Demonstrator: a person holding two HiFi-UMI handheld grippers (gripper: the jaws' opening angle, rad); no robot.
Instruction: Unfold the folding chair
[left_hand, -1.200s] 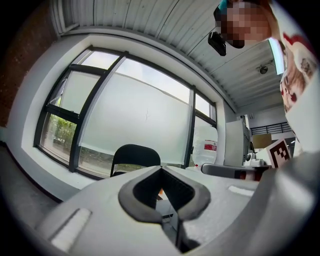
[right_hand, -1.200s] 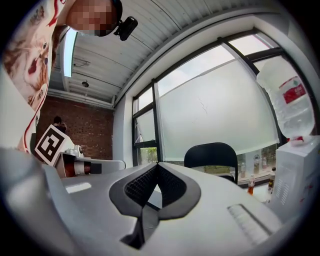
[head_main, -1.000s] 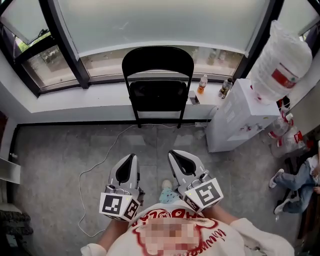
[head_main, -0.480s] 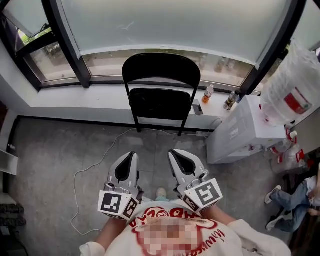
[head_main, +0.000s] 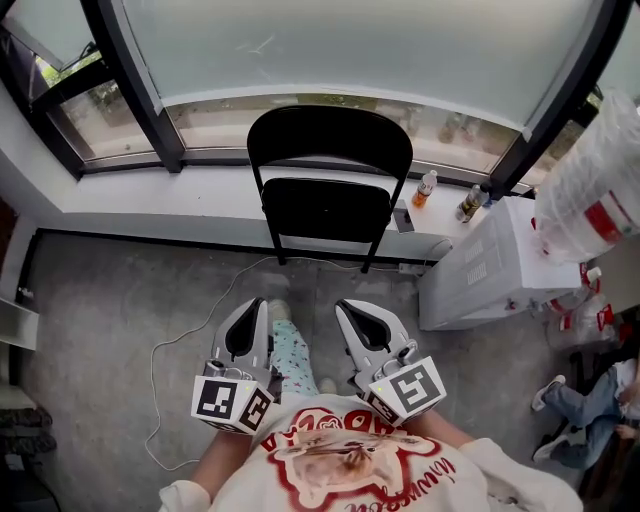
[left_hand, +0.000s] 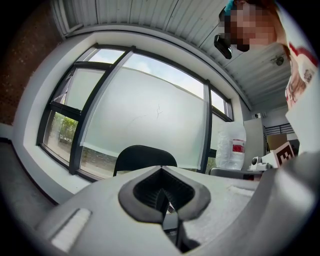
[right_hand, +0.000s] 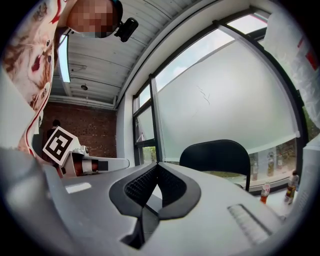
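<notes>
Our left gripper (head_main: 256, 304) and right gripper (head_main: 346, 304) are held out level in front of the chest, side by side with a gap between them. Each has its jaws pressed together on nothing: both gripper views show the jaws meeting at the front with only air in the notch behind. We judge they are carried closed because there is nothing within reach to take hold of, and they sit as a pair because the job will likely want one on each side. Between them our leg (head_main: 292, 352) is stepping forward over the concrete floor (head_main: 110, 300). The folding chair (head_main: 328, 150) is straight ahead and well apart from both grippers. It stands against the low wall under the window sill (head_main: 150, 190), with its backrest towards the glass and its seat (head_main: 328, 208) facing us. The seat looks tipped up flat within the frame, so we take the chair to be folded and propped there for support. A white cable (head_main: 185, 335) trails across the floor from near the chair's feet to our left. A water dispenser (head_main: 478, 268) stands just beside the chair on the right, so there is little room on that side for swinging the chair open.
</notes>
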